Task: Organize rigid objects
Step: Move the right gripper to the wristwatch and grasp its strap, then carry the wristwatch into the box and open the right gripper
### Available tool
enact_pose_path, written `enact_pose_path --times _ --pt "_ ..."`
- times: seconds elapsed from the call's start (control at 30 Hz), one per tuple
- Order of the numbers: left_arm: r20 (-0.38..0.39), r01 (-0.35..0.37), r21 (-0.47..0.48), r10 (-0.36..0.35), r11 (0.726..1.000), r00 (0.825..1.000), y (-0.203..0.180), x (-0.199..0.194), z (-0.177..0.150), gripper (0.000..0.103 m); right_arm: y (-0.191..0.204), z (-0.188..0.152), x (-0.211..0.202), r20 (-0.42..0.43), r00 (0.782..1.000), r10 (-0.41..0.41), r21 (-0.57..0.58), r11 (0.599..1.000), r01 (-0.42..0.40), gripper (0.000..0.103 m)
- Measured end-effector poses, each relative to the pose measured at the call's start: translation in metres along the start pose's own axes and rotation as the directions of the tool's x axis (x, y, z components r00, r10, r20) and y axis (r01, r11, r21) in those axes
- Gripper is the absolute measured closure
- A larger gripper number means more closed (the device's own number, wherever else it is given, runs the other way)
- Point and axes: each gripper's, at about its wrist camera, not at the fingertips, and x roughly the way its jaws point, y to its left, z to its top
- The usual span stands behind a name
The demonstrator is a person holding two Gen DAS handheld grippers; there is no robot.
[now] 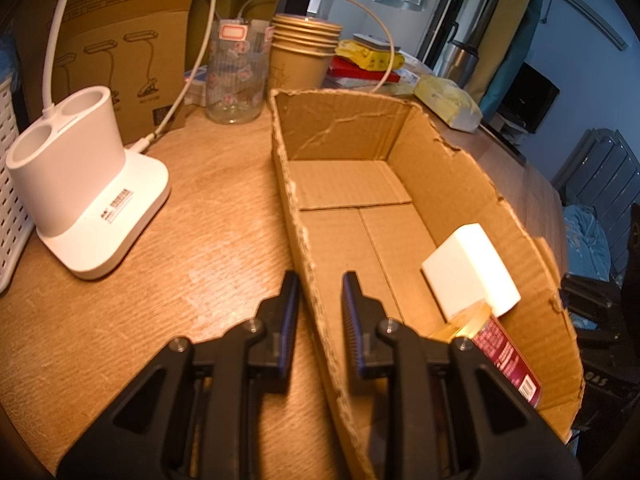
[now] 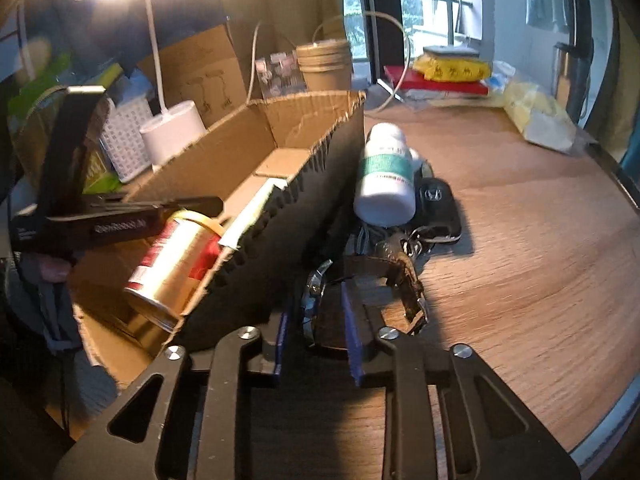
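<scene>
Wood-grain worktop (image 2: pixel 520 240), lamp-lit: pinching the cardboard box's (image 1: pixel 452 184) side wall with the left gripper (image 1: pixel 320 280), presumably steadying it for loading. Clamping the right gripper (image 2: pixel 316 312) on the wristwatch (image 2: pixel 314 288) just outside the opposite wall, beside the pill bottle (image 2: pixel 386 176) and car key (image 2: pixel 436 200), lying with its strap running away along that wall.

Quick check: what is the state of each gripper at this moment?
Left gripper: closed on the cardboard box wall.
Right gripper: closed on the wristwatch, beside the box on the table.
</scene>
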Motion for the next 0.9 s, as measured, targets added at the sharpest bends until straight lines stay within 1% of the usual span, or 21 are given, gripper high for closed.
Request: enact_pose_path --times 0.03,0.23,0.4,0.5,0.57,0.77,0.9 --pt "0.0 0.001 -0.001 -0.001 1.0 1.0 0.0 0.0 0.0 0.079 0.001 0.0 0.002 -0.004 1.0 0.0 -0.002 1.0 0.0 0.086" --pt "0.0 0.0 0.0 0.0 1.0 1.0 0.0 0.0 0.0 0.079 0.006 -0.004 0.001 0.002 1.0 -0.024 0.0 1.0 0.024 0.092" --pt "0.0 0.0 0.0 0.0 1.0 1.0 0.0 0.0 0.0 0.079 0.003 -0.004 -0.012 0.033 0.997 -0.073 0.027 0.997 0.072 0.093" --pt "0.0 0.0 0.0 0.0 1.0 1.0 0.0 0.0 0.0 0.079 0.003 0.004 -0.026 0.071 0.991 -0.11 0.031 0.994 0.108 0.093" --pt "0.0 0.0 0.0 0.0 1.0 1.0 0.0 0.0 0.0 0.079 0.004 0.011 -0.035 0.097 0.988 -0.118 0.025 0.993 0.116 0.093" --pt "0.0 0.0 0.0 0.0 1.0 1.0 0.0 0.0 0.001 0.08 0.019 0.037 -0.055 0.169 0.98 -0.109 -0.014 0.994 0.113 0.092" --pt "0.0 0.001 -0.001 -0.001 1.0 1.0 0.0 0.0 0.001 0.08 0.035 0.054 -0.058 0.199 0.978 -0.069 -0.048 0.996 0.08 0.092"
